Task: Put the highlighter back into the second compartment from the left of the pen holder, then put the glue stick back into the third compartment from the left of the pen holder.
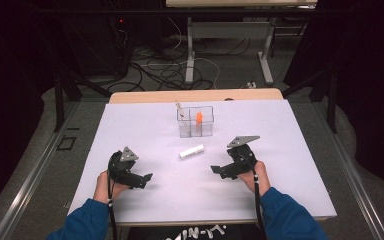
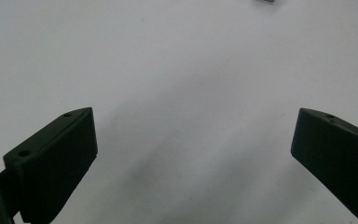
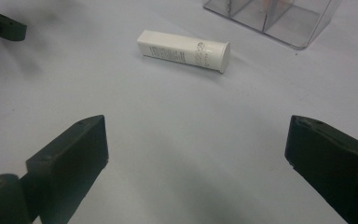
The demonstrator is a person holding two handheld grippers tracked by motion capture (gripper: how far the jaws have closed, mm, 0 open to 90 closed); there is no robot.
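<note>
At mid-bench, a small white plastic tube lies flat before the clear divided organiser box. Our right gripper faces it, jaws spread and empty, likely to grasp it; our left gripper, likewise released, waits near the front edge.

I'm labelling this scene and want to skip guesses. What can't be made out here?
- Print on the white tube: right gripper view, too small and blurred to read.
- Orange item in the clear box: high view, too small to identify.
- Thin stick at the box's left corner: high view, too small to identify.
- Clear box: right gripper view, cut off by the top edge.
</note>
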